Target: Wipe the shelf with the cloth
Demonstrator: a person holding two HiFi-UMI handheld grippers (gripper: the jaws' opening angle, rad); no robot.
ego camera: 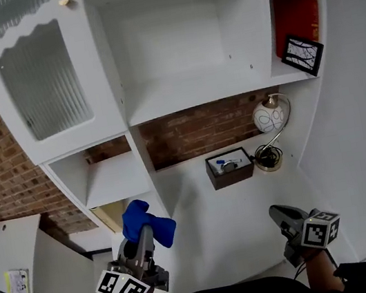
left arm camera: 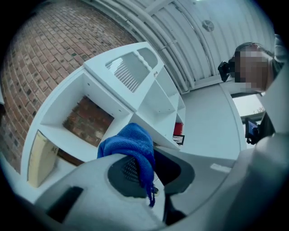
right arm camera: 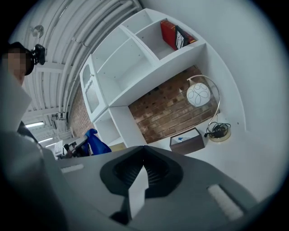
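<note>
Low before shelf (ego camera: 188, 98), left tool (ego camera: 145, 233) around cloth (ego camera: 139, 216).

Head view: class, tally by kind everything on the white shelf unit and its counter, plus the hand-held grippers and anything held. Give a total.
blue cloth: 1
globe lamp: 1
dark box, contents included: 1
red book: 1
framed picture: 1
tan board: 1
hand-held gripper: 2, left hand-held gripper, right hand-held gripper
Total: 8
</note>
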